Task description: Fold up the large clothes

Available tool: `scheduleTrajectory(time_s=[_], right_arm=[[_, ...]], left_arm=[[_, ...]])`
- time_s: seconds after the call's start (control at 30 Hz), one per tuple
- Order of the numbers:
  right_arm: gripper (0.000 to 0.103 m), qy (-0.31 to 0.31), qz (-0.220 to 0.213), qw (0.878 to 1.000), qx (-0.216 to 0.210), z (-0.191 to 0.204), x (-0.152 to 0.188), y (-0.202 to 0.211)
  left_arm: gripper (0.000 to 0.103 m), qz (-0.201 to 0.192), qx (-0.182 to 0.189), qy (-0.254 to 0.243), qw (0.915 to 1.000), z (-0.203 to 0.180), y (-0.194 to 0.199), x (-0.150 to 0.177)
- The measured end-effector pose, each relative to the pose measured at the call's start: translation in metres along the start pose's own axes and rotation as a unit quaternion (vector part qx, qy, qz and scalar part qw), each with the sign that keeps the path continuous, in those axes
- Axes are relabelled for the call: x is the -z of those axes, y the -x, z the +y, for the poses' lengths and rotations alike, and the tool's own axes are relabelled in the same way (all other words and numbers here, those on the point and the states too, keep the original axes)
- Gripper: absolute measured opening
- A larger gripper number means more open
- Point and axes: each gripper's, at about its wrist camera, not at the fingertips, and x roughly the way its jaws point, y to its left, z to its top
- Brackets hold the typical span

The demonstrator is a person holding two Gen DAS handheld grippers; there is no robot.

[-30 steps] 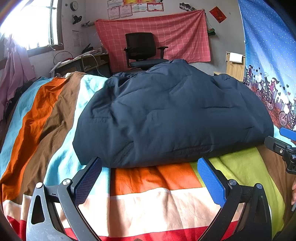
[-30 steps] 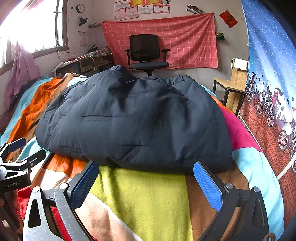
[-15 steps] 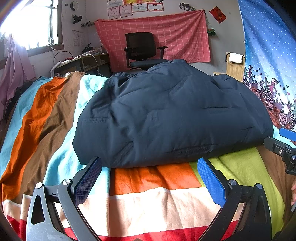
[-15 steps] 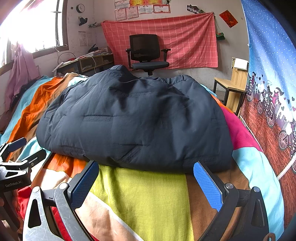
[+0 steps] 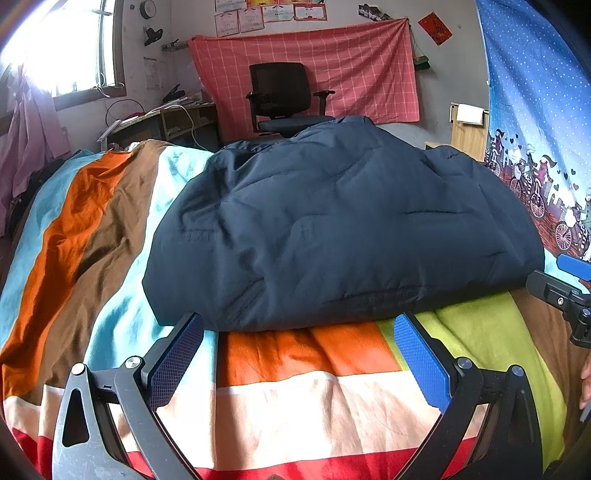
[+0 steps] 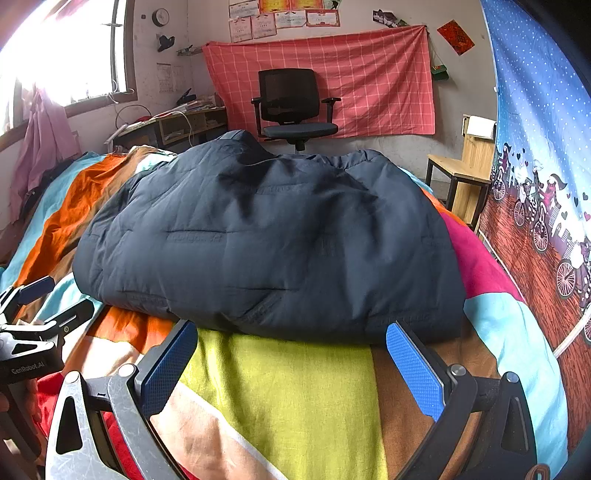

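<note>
The left gripper (image 5: 299, 354) has its jaws spread wide and holds nothing; its blue pads (image 5: 421, 363) hover over the striped bedspread (image 5: 314, 402), just short of the near edge of the jacket (image 5: 343, 229). The left pad's tip sits right at the jacket's hem, though whether it touches cannot be told. The right gripper (image 6: 291, 362) is likewise wide apart and empty, its pads (image 6: 413, 373) framing the yellow-green stripe of the bedspread (image 6: 288, 398) just before the jacket (image 6: 266, 243). Each gripper also shows at the edge of the other's view: the right one at the right edge of the left wrist view, the left one at the left edge of the right wrist view, with a bit of hand beside each.

There is one jacket, dark navy and padded, lying in a folded, puffy bundle in the middle of the bed. One bedspread covers the bed, in stripes of orange, brown, light blue, yellow-green, peach, red and magenta.

Beyond the bed stands one black office chair (image 6: 291, 107) before one red checked cloth (image 6: 373, 77) hung on the wall. One worktop (image 6: 173, 122) at the left carries papers and cables. One wooden chair (image 6: 465, 170) stands at the right, beside a blue curtain (image 6: 539, 155) printed with bicycles. One round clock (image 6: 161, 16) hangs by the window (image 6: 70, 55).
</note>
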Motion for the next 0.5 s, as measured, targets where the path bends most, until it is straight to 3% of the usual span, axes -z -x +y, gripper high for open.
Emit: scheduleTrajectory(time_s=[0.5], right_arm=[[0.103, 0.005, -0.01, 1.0, 0.004, 0.006, 0.0002, 0.0017]], left_arm=[[0.101, 0.003, -0.022, 0.004, 0.9997, -0.0043, 0.0001, 0.0003]])
